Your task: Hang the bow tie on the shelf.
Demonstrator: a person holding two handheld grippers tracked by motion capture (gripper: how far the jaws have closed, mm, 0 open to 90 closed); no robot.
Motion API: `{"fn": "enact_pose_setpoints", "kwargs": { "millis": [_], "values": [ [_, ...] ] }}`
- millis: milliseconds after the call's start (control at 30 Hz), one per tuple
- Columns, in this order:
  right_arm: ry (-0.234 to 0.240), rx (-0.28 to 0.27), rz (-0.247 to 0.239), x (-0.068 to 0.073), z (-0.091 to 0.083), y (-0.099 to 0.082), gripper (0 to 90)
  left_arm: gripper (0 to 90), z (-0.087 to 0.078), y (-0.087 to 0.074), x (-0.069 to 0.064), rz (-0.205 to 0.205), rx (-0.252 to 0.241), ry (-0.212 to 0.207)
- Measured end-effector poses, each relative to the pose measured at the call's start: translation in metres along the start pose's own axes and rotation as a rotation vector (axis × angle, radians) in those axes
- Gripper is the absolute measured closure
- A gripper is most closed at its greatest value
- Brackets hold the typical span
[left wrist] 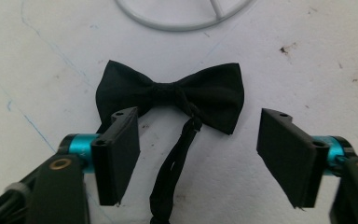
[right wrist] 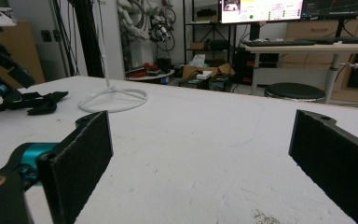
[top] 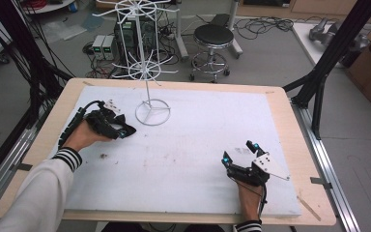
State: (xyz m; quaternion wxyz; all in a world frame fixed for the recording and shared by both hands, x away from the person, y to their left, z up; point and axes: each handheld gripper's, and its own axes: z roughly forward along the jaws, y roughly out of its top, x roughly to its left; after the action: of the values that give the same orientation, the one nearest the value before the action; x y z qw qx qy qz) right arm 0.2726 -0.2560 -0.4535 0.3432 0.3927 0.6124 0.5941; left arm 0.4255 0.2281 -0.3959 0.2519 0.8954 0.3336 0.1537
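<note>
While my right gripper (top: 240, 153) rests low on the near right of the desk (top: 183, 159) with its fingers (right wrist: 81, 158) spread wide on nothing, my left gripper (left wrist: 196, 154) hovers farther off at the left, fingers equally apart. Between and just beyond them lies a black bow tie (left wrist: 172, 93), strap trailing toward me. Past it stands a white wire rack (top: 147, 63).

White sleeve (top: 38, 193) with striped black-and-white cuff (top: 67, 158); black grippers, teal joints (left wrist: 79, 145), brass-ringed screw holes (left wrist: 60, 164).
</note>
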Motion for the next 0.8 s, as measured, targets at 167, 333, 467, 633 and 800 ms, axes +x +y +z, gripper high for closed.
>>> {"fn": "enact_pose_setpoints", "kwargs": {
  "millis": [167,333,467,633,800],
  "values": [
    [-0.002,-0.002,-0.004,0.0,0.0,0.0,5.1,39.3,0.006,0.0,0.003,-0.021,0.04,0.002],
    [-0.002,-0.001,0.002,0.0,-0.001,0.0,5.1,47.6,0.011,-0.001,0.006,-0.037,0.081,0.01],
    [-0.003,-0.001,-0.001,0.0,0.0,0.0,5.1,54.4,0.013,-0.001,0.007,-0.036,0.089,0.015],
    [-0.005,-0.001,-0.003,0.0,0.0,0.0,5.1,58.1,0.017,-0.002,0.007,-0.045,0.114,0.008],
    [-0.004,0.0,-0.004,0.0,0.0,0.0,5.1,65.7,0.019,-0.003,0.007,-0.049,0.131,0.0]
  ]
}}
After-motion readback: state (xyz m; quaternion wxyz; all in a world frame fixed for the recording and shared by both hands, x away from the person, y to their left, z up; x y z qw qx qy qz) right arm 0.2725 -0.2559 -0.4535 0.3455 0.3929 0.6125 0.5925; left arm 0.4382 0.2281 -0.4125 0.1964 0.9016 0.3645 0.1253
